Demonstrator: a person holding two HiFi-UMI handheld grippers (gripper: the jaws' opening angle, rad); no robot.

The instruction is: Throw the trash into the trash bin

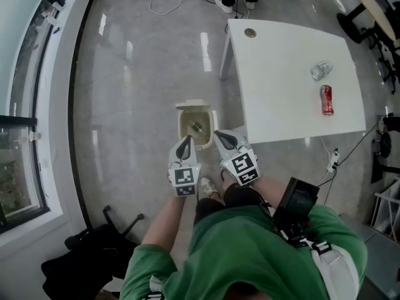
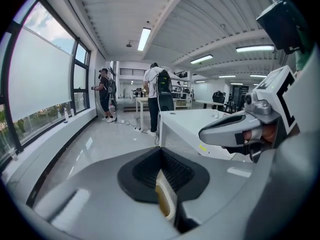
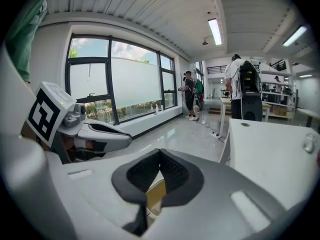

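Two claws sit side by side in the middle of the frame. The left claw (image 1: 185, 140) is pinched tight and holds nothing. The trash bin (image 1: 195, 104) shows just above them. The right claw (image 1: 220, 135) is pinched tight too, also empty. At the upper right, a squashed bottle (image 1: 321, 70) and a red can (image 1: 326, 99) lie on the white table (image 1: 281, 74).

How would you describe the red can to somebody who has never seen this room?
Find the white table in the upper right of the head view. Toward its right edge lie two things close together. The red can is the one nearer the person, lying on its side; its neighbour, the clear bottle, has no colour.
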